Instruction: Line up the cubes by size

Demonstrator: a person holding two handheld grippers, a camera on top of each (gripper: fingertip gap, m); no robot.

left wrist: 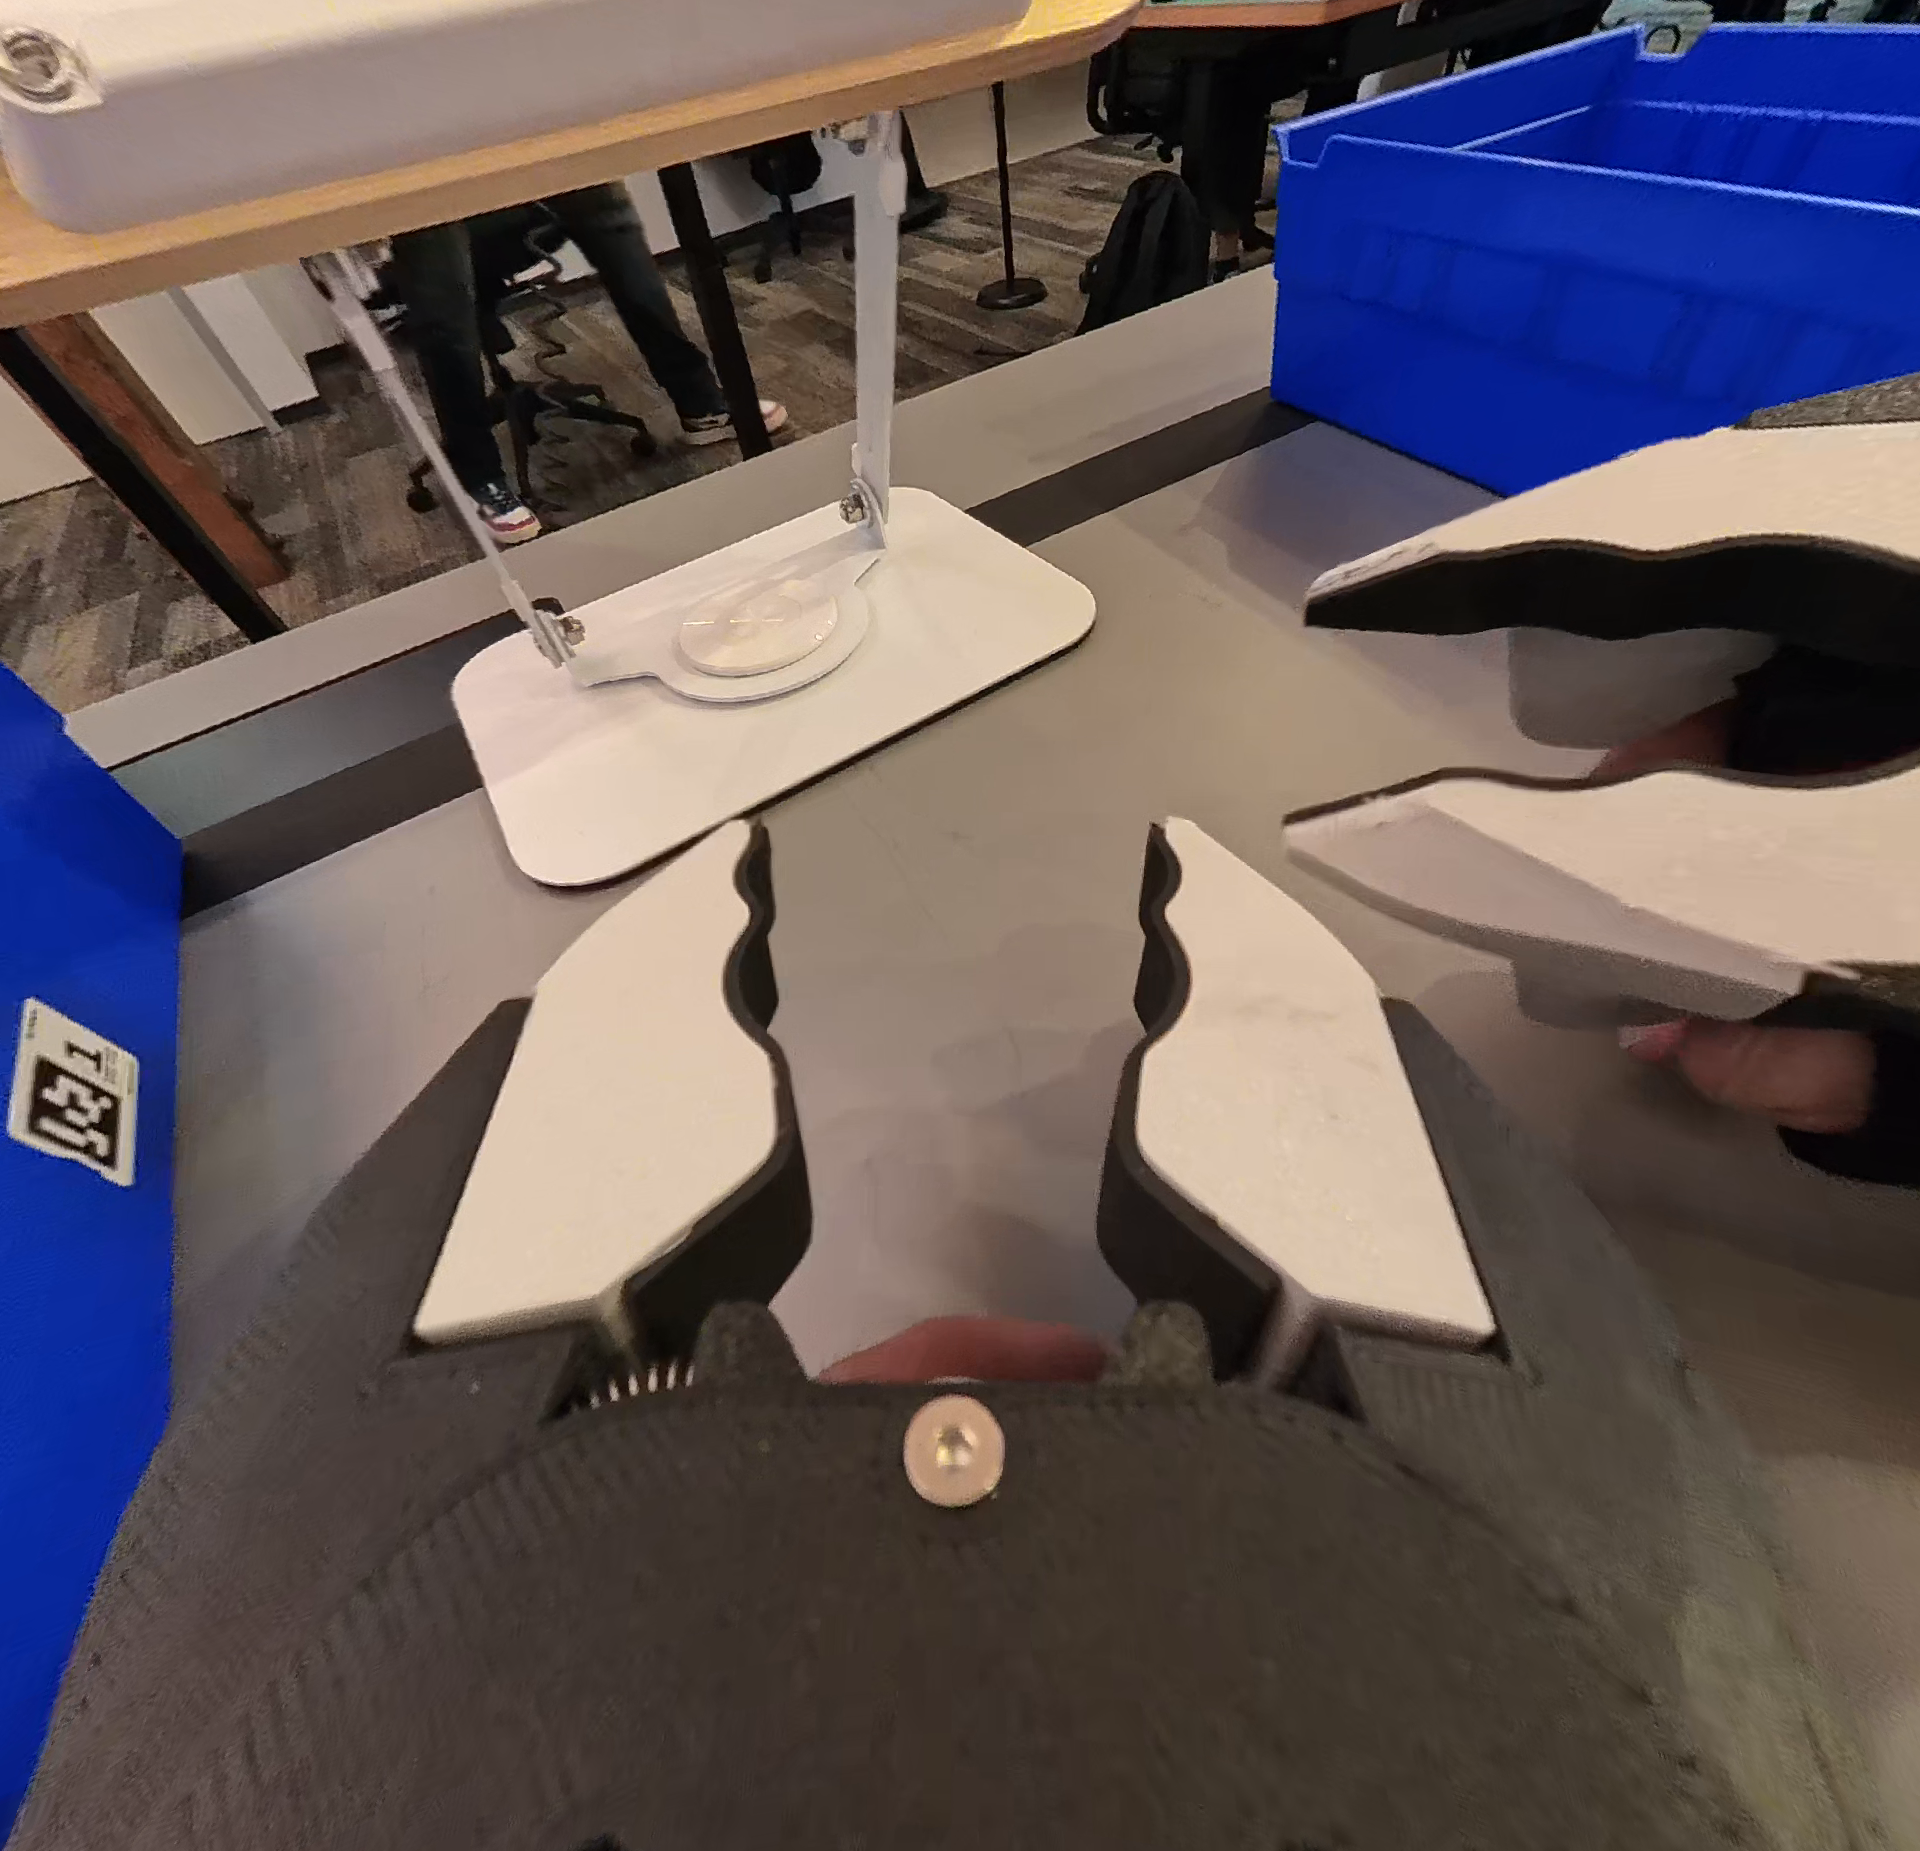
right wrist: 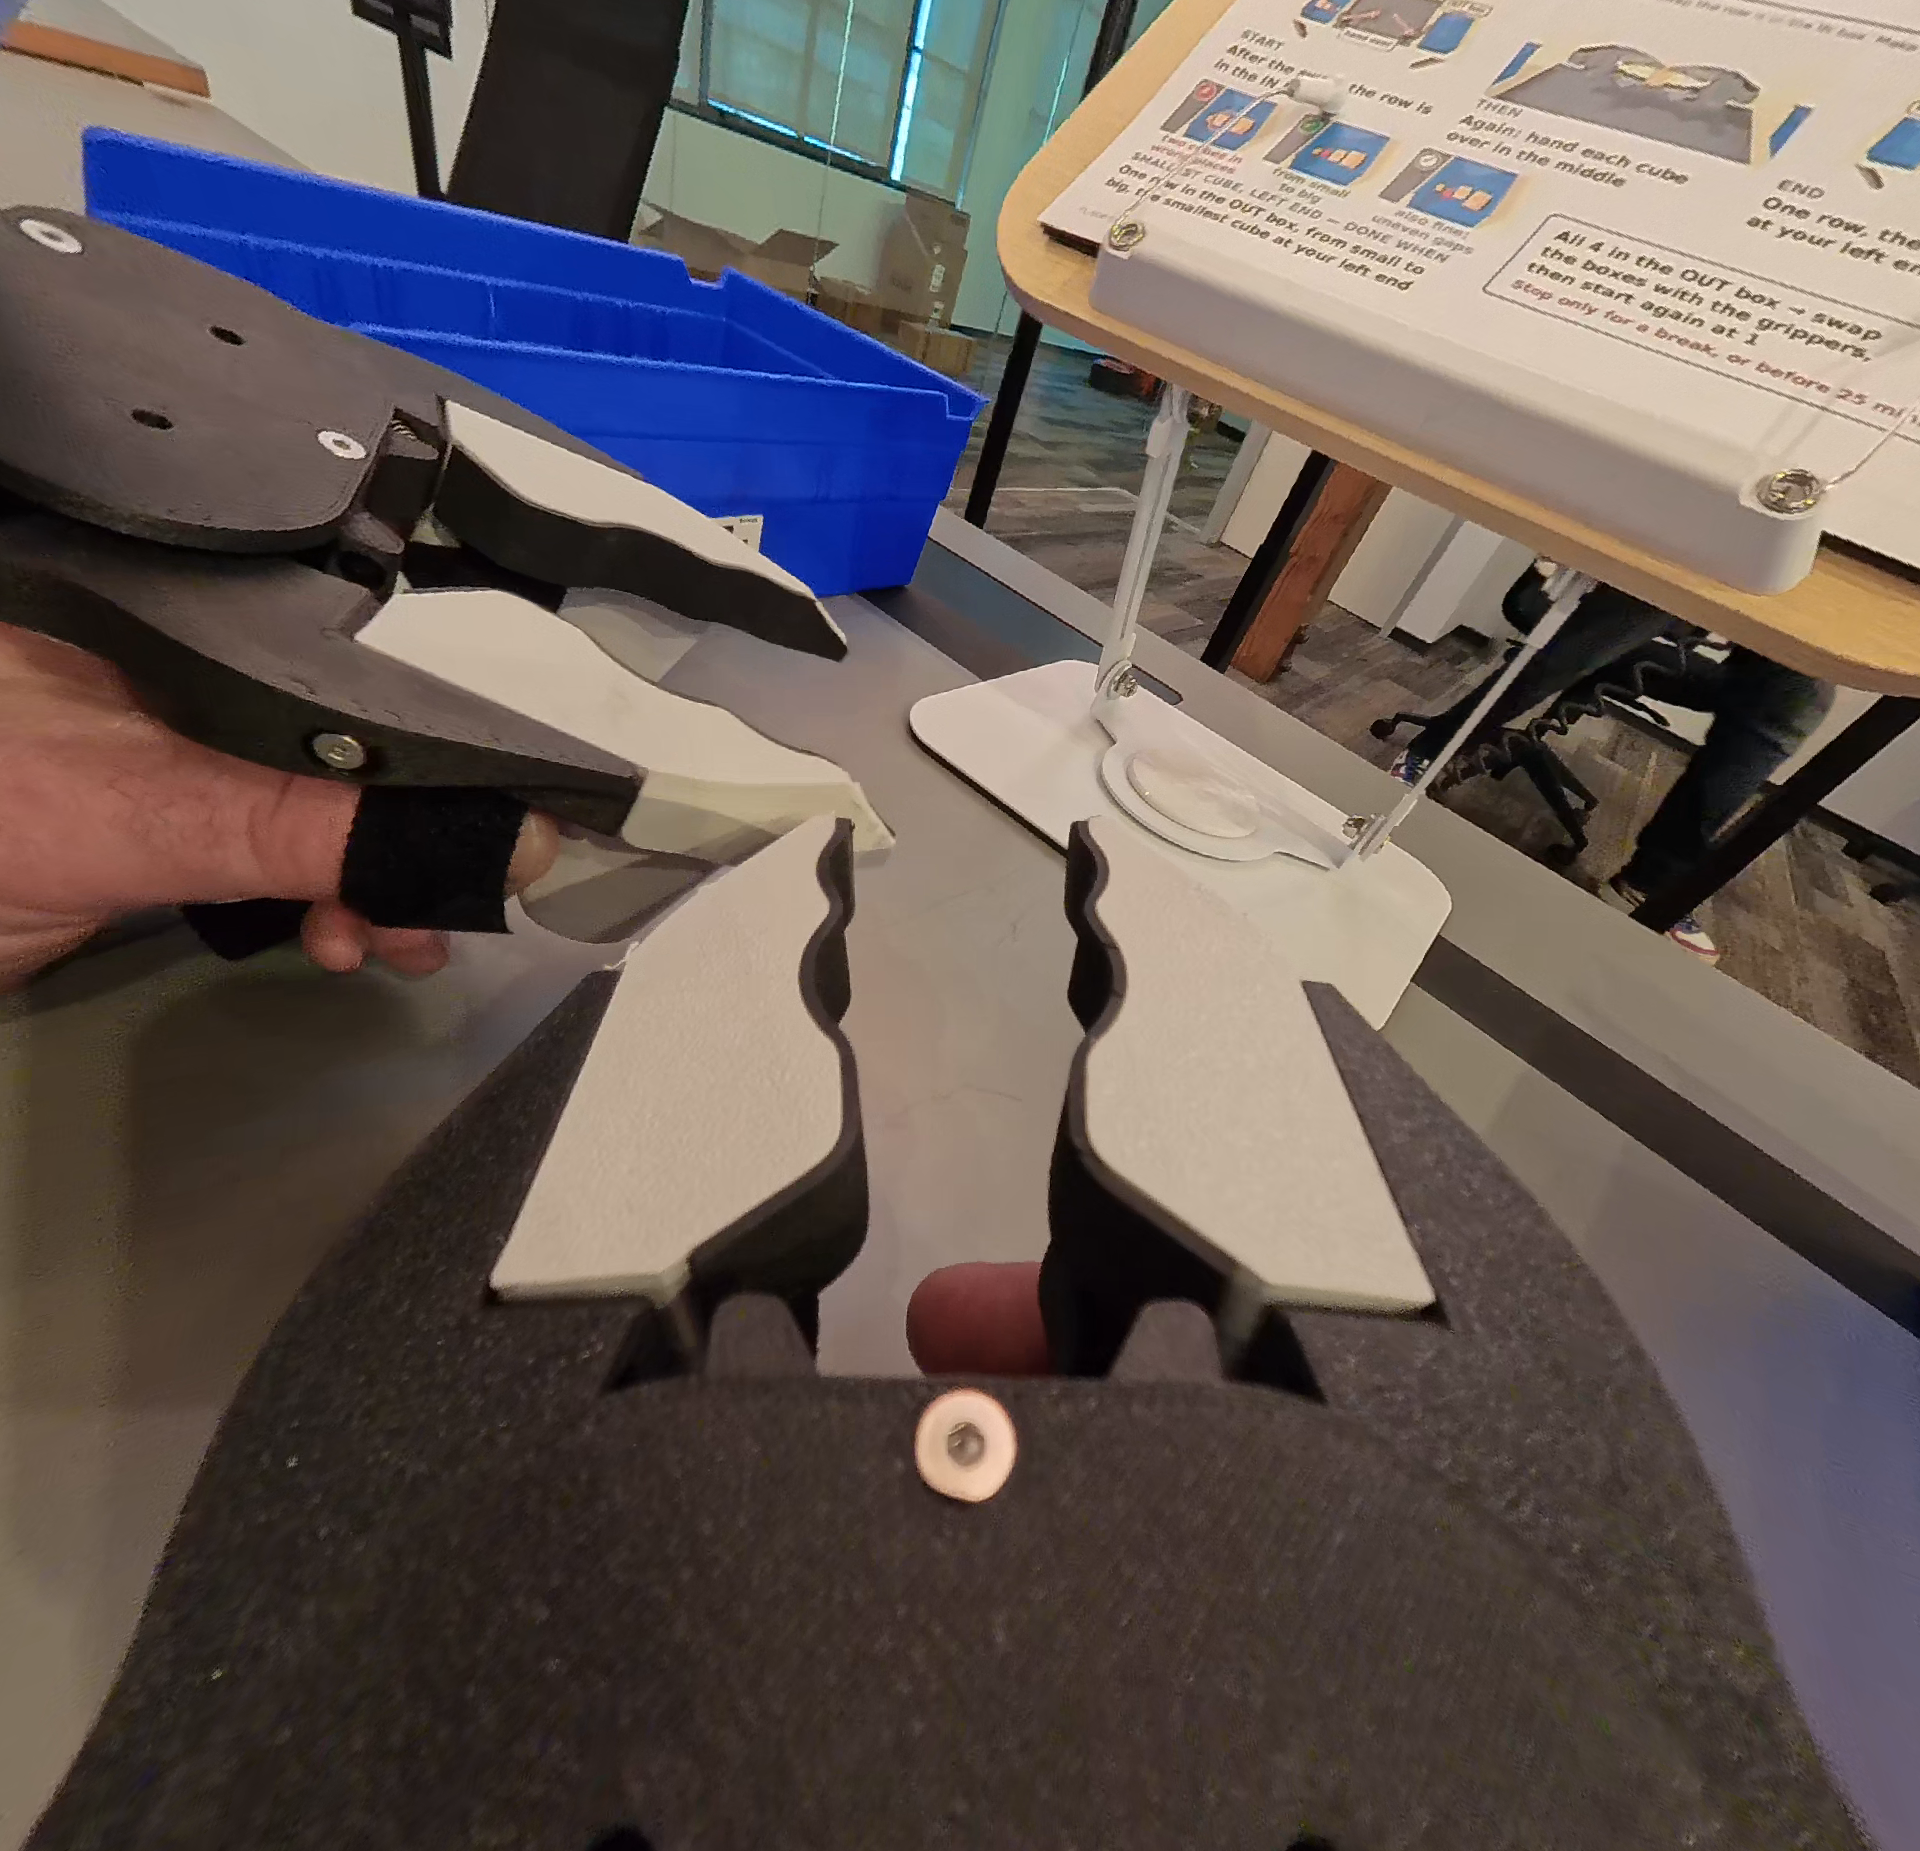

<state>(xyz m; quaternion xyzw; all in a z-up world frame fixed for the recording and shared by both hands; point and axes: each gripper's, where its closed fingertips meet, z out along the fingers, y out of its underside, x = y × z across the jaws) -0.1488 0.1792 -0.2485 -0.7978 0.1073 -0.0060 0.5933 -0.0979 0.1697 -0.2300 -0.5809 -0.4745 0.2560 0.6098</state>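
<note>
Cubes: we cannot find any in either view, and the blue bins' insides are mostly hidden, so we cannot tell where they lie. Left gripper: we see its jaws spread wide over the bare grey table, nothing between the pads. Right gripper: jaws parted more narrowly, likewise bare, held over the same table; it shows at the right of the left wrist view, tips pointing left. The two tools sit close together, near the middle. Just beyond them we note the white stand, its thin arms carrying a wooden board with an instruction sheet. Blue bin far right; second blue bin far left, bearing a label. Hand grips the left tool.
</note>
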